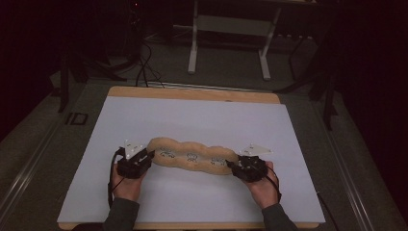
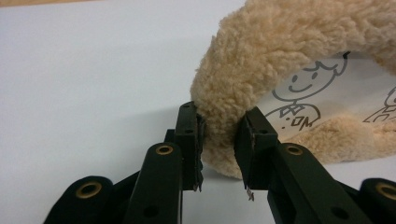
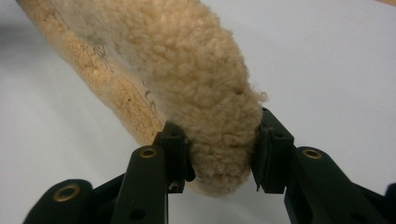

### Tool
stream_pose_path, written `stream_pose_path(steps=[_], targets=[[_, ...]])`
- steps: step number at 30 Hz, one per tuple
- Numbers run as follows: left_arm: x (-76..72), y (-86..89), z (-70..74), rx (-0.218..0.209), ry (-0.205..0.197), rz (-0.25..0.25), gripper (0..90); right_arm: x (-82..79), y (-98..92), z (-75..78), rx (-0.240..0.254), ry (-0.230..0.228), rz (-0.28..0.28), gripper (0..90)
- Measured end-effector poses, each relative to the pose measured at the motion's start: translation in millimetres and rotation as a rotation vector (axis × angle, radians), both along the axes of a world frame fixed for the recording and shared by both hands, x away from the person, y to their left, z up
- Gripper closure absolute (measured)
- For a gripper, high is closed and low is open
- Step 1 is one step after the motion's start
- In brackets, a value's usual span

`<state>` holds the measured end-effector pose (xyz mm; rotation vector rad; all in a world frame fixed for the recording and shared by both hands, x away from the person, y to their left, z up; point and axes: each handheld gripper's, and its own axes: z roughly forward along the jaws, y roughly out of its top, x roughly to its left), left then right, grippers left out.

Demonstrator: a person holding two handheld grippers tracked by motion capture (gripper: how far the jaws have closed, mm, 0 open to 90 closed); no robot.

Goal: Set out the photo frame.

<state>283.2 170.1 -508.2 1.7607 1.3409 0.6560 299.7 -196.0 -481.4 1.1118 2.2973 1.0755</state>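
Left gripper point(image 1: 150, 155): clamped on the fleece roll's point(image 1: 192, 155) left end.
Right gripper point(image 1: 233, 165): clamped on the roll's right end.
Roll: lying mid-table point(image 1: 144, 120).

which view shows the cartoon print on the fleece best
The left gripper view: a smiling cartoon figure is drawn clearly on the fleece's pale inner side. The high view shows small dark marks; the right gripper view shows faint lines.

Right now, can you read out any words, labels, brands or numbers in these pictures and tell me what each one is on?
No readable words, brands or numbers.
Fleece cloth, printed white lining: line-drawn smiling cartoon figures; the small marks on the figure's chest are too unclear to read as letters.
High view, same prints: too small to read.
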Motion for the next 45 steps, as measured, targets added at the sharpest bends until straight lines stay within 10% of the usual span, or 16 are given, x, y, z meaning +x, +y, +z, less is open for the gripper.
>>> stream_pose_path(steps=[24,45], targets=[[17.4,-5.9,9.7,-0.016,-0.041,0.020,72.9,38.8,-8.6,13.6,0.044,0.005,0.006,60.5],[29.8,1.6,-0.6,-0.022,0.018,-0.015,72.3,59.0,-12.0,-5.2,0.117,0.091,-0.010,59.6]])
